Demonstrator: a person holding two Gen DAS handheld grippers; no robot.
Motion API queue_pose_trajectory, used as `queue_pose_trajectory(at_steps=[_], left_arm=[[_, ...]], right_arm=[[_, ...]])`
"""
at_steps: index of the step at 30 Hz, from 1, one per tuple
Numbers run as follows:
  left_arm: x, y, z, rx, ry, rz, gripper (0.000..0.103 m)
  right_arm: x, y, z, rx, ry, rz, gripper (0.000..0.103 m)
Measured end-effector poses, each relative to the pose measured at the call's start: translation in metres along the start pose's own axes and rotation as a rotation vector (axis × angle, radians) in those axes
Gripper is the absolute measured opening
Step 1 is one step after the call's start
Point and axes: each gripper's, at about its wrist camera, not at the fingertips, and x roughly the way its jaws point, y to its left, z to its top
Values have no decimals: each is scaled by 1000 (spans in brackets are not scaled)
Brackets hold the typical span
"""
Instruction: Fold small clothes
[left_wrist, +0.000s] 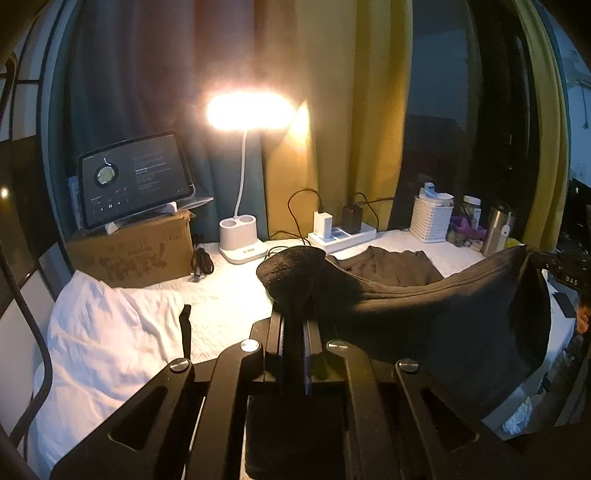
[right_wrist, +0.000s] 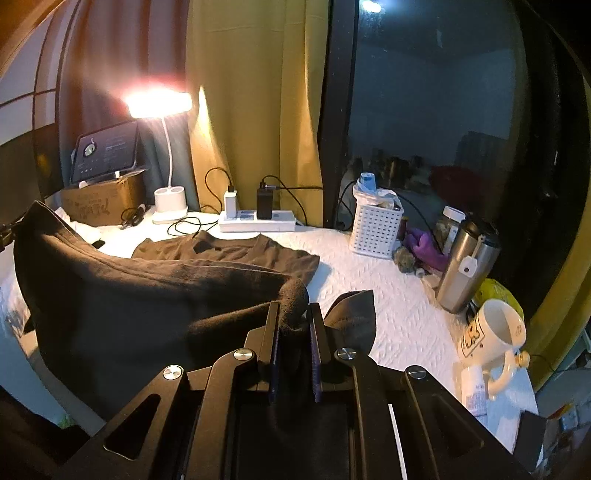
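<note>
From the left wrist, the left gripper (left_wrist: 293, 314) is clamped on one end of the dark garment (left_wrist: 424, 310), which stretches to its right. From the right wrist, the right gripper (right_wrist: 293, 317) pinches the other end, the cloth sagging leftward above the white bed cover (right_wrist: 388, 295). This looks like the lift before a fold; next, probably lay it flat.

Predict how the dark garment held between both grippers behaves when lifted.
Probably floppy: the dark garment sags between the left gripper and right gripper. Likely light, since pinched edges carry it. Unlikely to slip: cloth bunches between the fingers.
</note>
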Motion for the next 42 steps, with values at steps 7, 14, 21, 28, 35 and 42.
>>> queue_pose_trajectory(at_steps=[7, 14, 21, 28, 35, 42], left_arm=[[22, 0, 14, 2, 3, 8, 6], [43, 4, 25, -3, 16, 17, 6], [73, 10, 30, -30, 52, 21, 6], [98, 13, 34, -43, 78, 24, 6], [126, 20, 38, -57, 94, 28, 6], [156, 31, 42, -85, 99, 29, 6]], right_arm=[[23, -9, 15, 3, 10, 4, 13], [50, -14, 27, 5, 26, 17, 13], [83, -19, 35, 19, 55, 17, 13], [118, -20, 40, 24, 86, 19, 14], [149, -24, 50, 46, 98, 26, 14], [183, -29, 60, 87, 112, 19, 14]])
